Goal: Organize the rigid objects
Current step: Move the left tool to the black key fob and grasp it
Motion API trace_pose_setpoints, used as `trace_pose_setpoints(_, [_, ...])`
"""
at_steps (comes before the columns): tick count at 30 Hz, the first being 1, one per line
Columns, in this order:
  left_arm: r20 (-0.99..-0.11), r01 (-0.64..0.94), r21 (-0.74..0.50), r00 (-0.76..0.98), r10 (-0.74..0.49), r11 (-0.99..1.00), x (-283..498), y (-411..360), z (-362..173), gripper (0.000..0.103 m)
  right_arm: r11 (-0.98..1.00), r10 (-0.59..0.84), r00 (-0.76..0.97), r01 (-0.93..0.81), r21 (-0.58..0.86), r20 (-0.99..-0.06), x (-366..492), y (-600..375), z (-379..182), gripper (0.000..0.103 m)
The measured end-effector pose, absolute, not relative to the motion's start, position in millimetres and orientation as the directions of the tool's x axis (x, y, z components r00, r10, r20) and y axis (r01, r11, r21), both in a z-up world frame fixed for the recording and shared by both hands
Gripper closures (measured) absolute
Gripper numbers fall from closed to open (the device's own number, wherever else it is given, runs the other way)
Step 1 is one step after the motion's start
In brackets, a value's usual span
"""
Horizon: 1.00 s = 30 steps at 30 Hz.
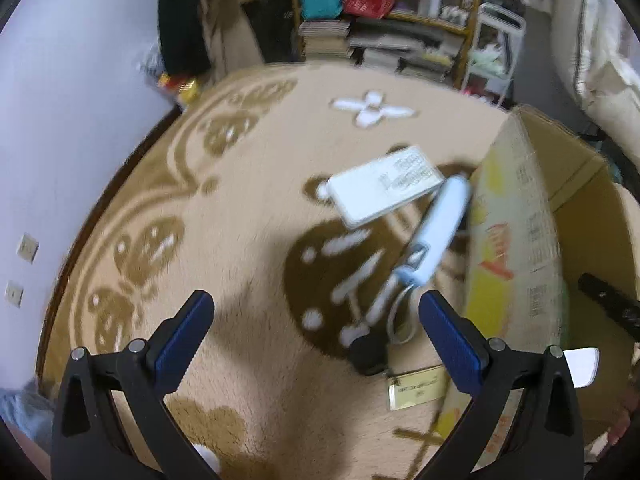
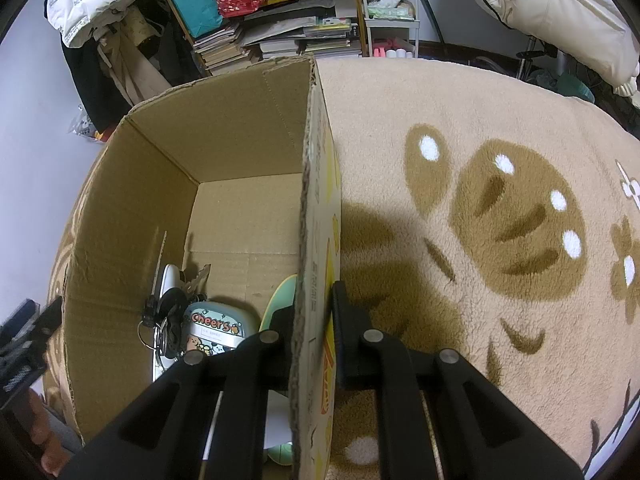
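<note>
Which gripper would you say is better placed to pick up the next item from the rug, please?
Left. The left gripper hangs open above the light-blue device on the rug, while the right gripper is shut on the cardboard box wall.

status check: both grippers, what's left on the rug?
Left gripper open, empty. Right gripper clamped on cardboard box wall. White case, blue device, gold card on rug.

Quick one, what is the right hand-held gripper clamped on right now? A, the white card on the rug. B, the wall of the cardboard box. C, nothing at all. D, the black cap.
B: in the right wrist view the right hand-held gripper has one finger inside and one outside the cardboard box, shut on its wall.
</note>
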<state>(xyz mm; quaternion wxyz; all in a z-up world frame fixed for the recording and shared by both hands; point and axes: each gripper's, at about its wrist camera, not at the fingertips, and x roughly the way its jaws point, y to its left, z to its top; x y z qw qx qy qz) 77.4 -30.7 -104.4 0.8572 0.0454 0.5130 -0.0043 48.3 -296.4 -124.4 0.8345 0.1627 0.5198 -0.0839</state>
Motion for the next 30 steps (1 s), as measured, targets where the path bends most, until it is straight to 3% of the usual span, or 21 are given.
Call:
trace_pose_setpoints(11, [-0.92,0.027,0.058,0.389,0.043,0.998,80.3,-24.7,-138.2,0.002,0.933,0.029,0.446,0.309,0.184,-0.895,48.2,-296.6,-124.6,0.091])
trace_pose_setpoints(24, [-0.953,0.071,0.123,0.288,0.097,0.99,76.8,-37.1,-171.4,0.003,0.933,0.028,0.446,0.309,0.183,-0.895,48.1,-297.0,-124.7,0.091])
trace_pose_setpoints(30, [-0.961,0.072,0.05,0.276,0.028,0.996,67.1,-36.5,-170.3,0.029,0.934,0.028,0.445,0.308,0.183,-0.895,48.5,-297.0,-124.9,0.091])
